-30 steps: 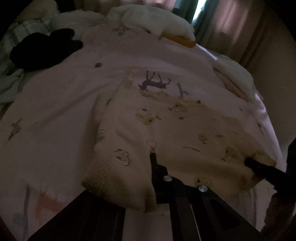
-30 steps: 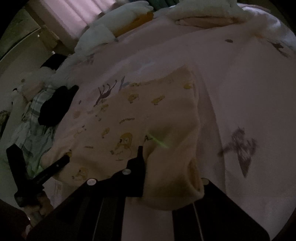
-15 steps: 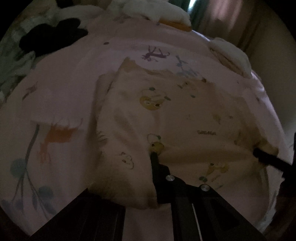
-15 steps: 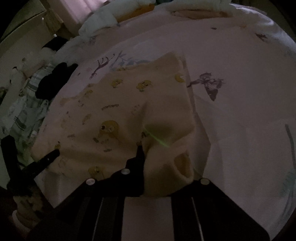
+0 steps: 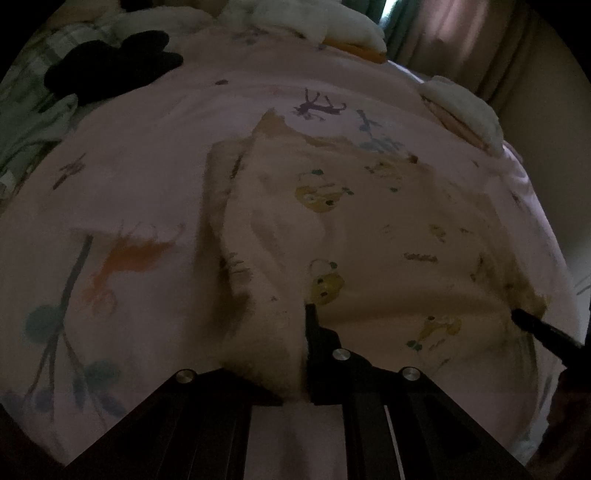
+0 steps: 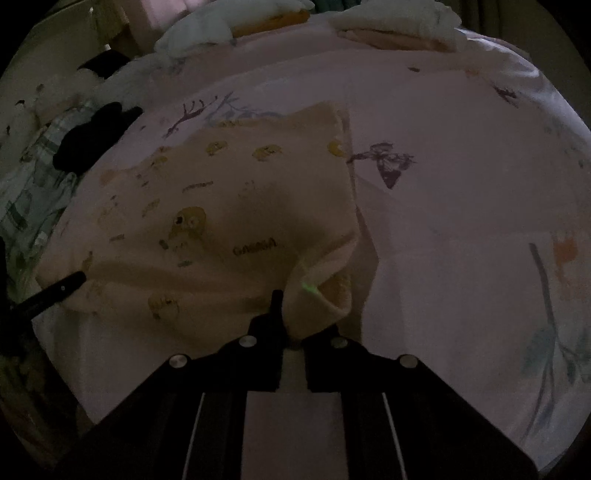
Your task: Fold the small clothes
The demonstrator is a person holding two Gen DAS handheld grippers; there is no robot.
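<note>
A small cream garment (image 5: 369,229) printed with yellow ducks lies spread on a pink bedsheet (image 5: 129,147); it also shows in the right wrist view (image 6: 229,206). My left gripper (image 5: 291,325) is shut on the garment's near left corner. My right gripper (image 6: 295,306) is shut on its near right corner, where the cloth bunches over the jaws. Each gripper's fingers show at the far edge of the other view, the right one (image 5: 535,328) and the left one (image 6: 59,291).
A black garment (image 5: 110,66) lies at the far left on a plaid cloth (image 5: 26,110). White folded clothes (image 5: 465,107) and white bedding (image 6: 229,22) lie along the far edge. The printed pink sheet (image 6: 461,221) extends to the right.
Both grippers, still holding the garment's near corners, have drawn back toward me, dragging it nearer along the sheet. The sheet's orange and teal prints have come into view.
</note>
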